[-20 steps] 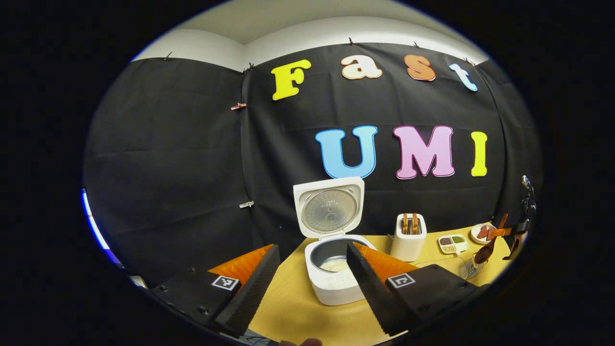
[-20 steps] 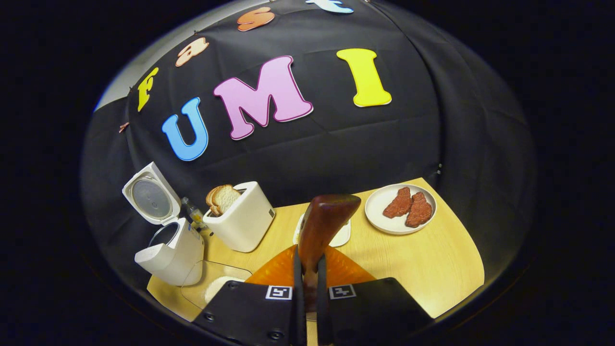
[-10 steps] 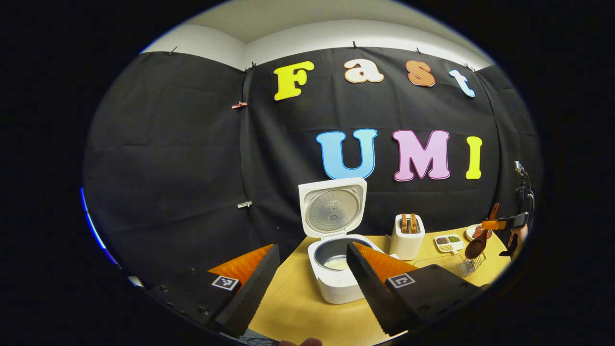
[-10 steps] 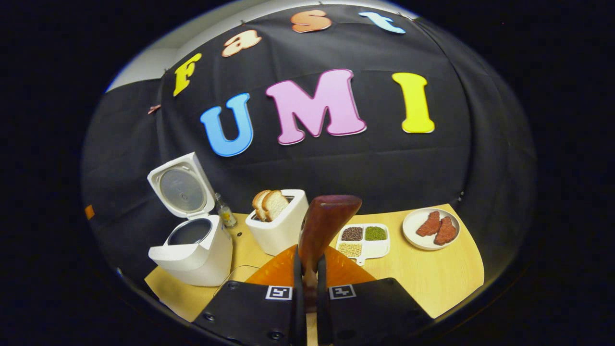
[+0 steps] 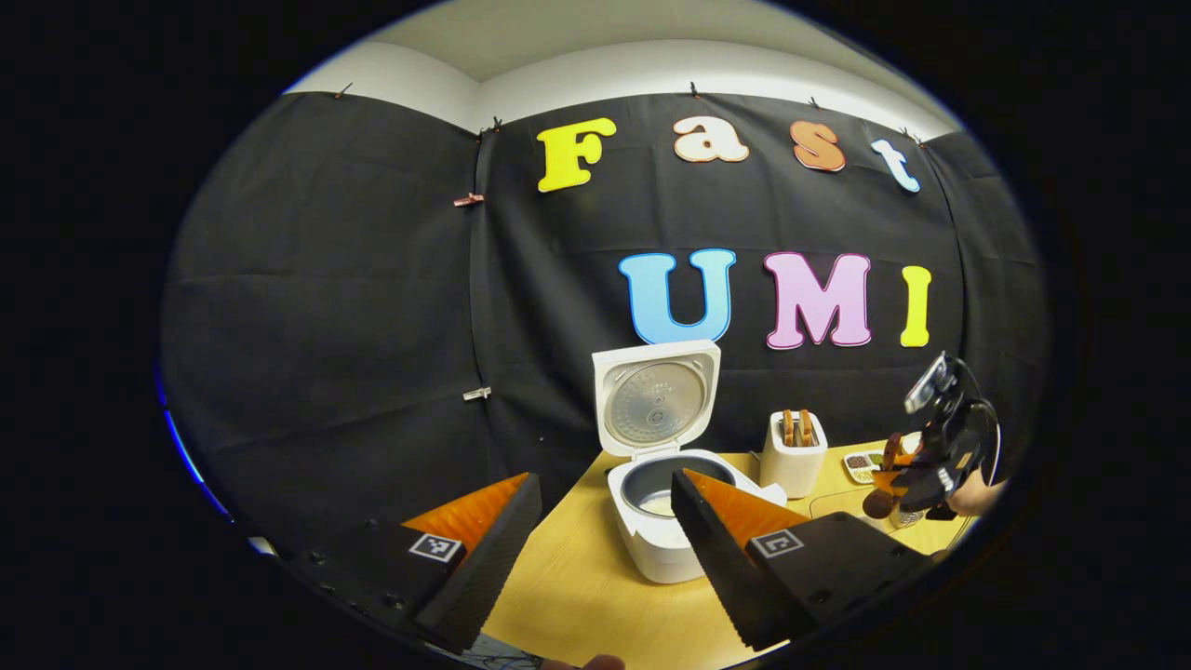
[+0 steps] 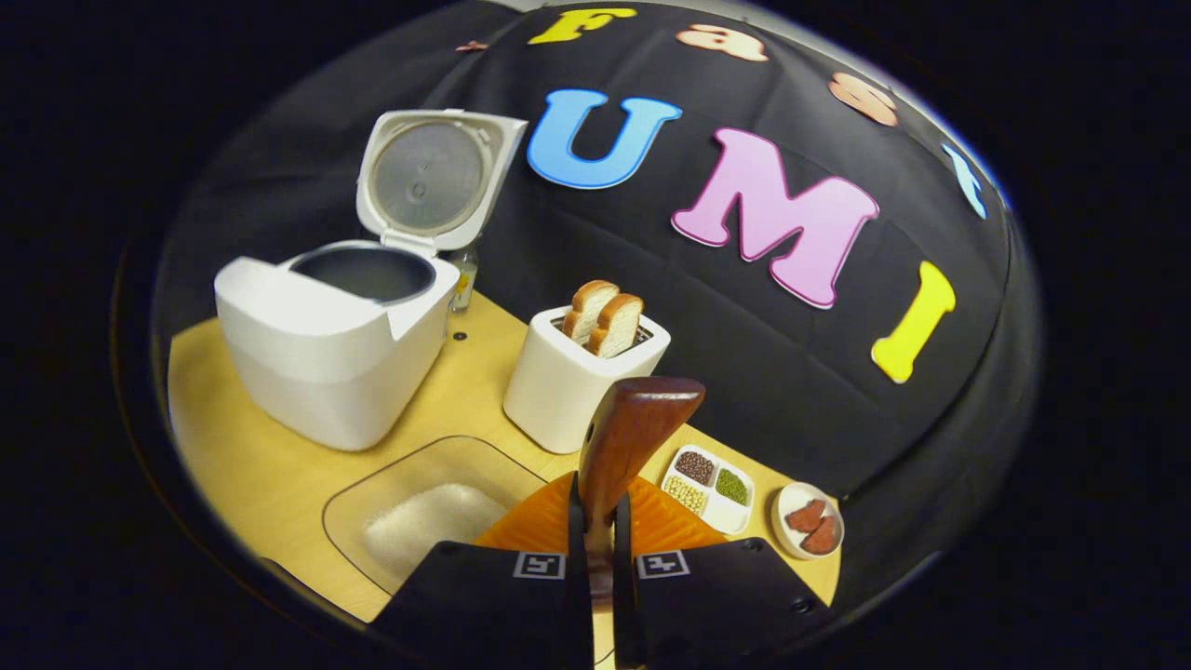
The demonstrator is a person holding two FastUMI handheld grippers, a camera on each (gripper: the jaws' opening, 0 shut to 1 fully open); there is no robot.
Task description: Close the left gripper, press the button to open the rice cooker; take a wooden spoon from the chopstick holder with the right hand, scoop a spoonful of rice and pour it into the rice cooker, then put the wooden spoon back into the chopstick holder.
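Left gripper (image 5: 605, 549) in my left gripper view: jaws spread wide, nothing between them, held above the near part of the light wooden desk (image 5: 577, 596). Past them I see the white rice cooker (image 5: 665, 530) with its lid (image 5: 654, 397) standing upright, grey inner pot exposed with a pale patch of rice at the bottom. To its right, a white toaster (image 5: 793, 461) with slices of bread in it, then a small white divided dish of beans (image 5: 861, 462). At the far right edge, the right gripper (image 5: 907, 479) with a hand behind it, holding the dark brown wooden spoon (image 5: 879, 498), bowl end down, just above a wire chopstick holder (image 5: 904, 516); too small there for me to tell whether spoon and holder touch. Right gripper view: open cooker (image 6: 326, 363) at left, a clear shallow tray holding white rice (image 6: 428, 521) on the desk in front of it, toaster (image 6: 577, 381) with two bread slices at centre. The right gripper's (image 6: 595, 507) jaws are narrow, clamped on the spoon's handle (image 6: 628, 437), which sticks up and forward from between them. Right of that, the bean dish (image 6: 712, 489) and a round white plate with two reddish meat pieces (image 6: 809, 532).
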